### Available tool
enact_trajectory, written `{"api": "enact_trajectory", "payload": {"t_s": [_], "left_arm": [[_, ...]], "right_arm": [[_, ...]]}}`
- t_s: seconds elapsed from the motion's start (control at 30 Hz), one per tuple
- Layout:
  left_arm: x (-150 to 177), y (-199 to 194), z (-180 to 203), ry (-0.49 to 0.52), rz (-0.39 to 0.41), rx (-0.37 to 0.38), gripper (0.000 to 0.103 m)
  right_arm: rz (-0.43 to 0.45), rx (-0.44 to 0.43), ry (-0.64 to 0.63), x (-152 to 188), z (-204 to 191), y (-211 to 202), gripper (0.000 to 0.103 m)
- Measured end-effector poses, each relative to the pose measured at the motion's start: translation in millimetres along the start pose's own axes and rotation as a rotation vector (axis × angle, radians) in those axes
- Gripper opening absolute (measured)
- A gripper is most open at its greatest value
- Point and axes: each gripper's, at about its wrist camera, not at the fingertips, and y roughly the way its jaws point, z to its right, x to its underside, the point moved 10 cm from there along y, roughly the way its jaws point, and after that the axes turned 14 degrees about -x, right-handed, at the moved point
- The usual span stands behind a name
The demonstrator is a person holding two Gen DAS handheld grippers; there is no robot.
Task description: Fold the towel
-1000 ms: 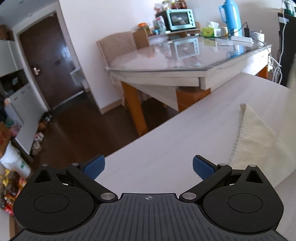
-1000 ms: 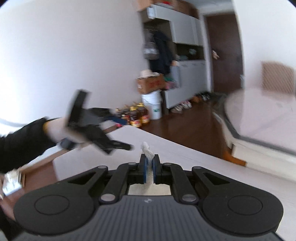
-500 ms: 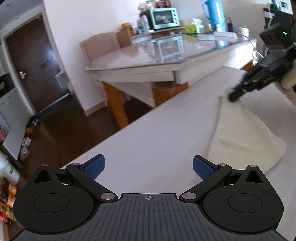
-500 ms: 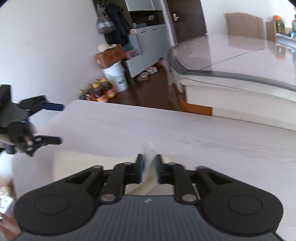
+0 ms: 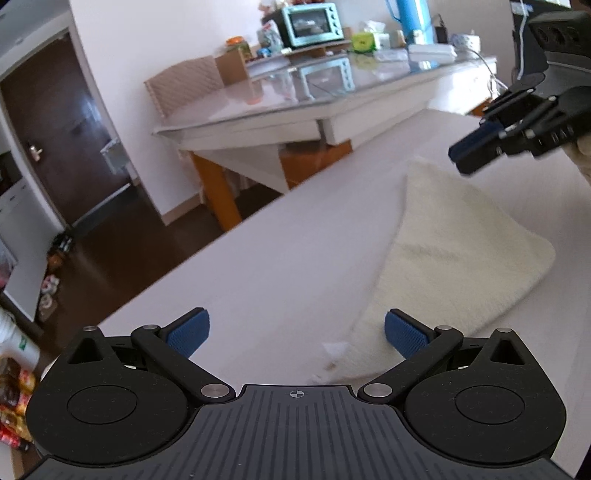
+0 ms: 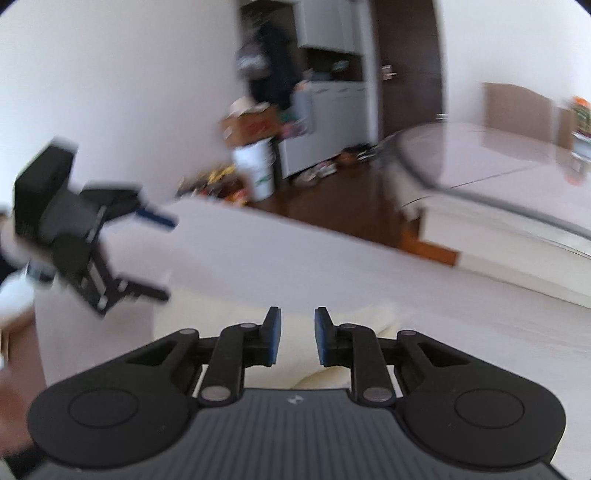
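A cream towel (image 5: 454, 254) lies folded flat on the white table (image 5: 288, 266), to the right in the left wrist view. My left gripper (image 5: 295, 332) is open and empty, just above the table beside the towel's near left corner. My right gripper (image 6: 295, 332) is partly open and empty, held just above the towel (image 6: 229, 325). In the left wrist view the right gripper (image 5: 472, 151) hovers above the towel's far end. In the right wrist view the left gripper (image 6: 147, 254) shows blurred at the left, jaws spread.
A glass-topped dining table (image 5: 332, 99) with a toaster oven (image 5: 310, 24), a blue flask and boxes stands behind the white table. A chair (image 5: 184, 88) sits at its far side. A dark door (image 5: 55, 147), a white bucket (image 6: 258, 170) and floor clutter lie beyond the table edge.
My right gripper brought the towel's held edge down onto the table, let go of it and opened. The towel now lies flat. My left gripper stayed open and shifted toward the towel.
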Motion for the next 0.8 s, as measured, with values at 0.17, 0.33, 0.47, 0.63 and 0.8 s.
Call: {"api": "enact_trajectory", "payload": {"t_s": [0.17, 0.33, 0.47, 0.63, 0.8], "left_arm": [[4, 7, -1, -0.028, -0.015, -0.003, 0.103], [4, 10, -3, -0.032, -0.018, -0.008, 0.103], [0, 15, -3, -0.029, -0.016, -0.007, 0.103], [2, 16, -7, -0.052, -0.018, -0.002, 0.103], [0, 16, -8, -0.055, -0.019, -0.024, 0.103]], "right_arm": [[-0.062, 0.02, -0.001, 14, 3, 12, 0.021], [-0.07, 0.021, 0.036, 18, -2, 3, 0.021], [-0.06, 0.023, 0.063, 18, -4, -1, 0.022], [-0.053, 0.032, 0.085, 18, -9, -3, 0.022], [-0.037, 0.041, 0.097, 19, -18, -11, 0.023]]}}
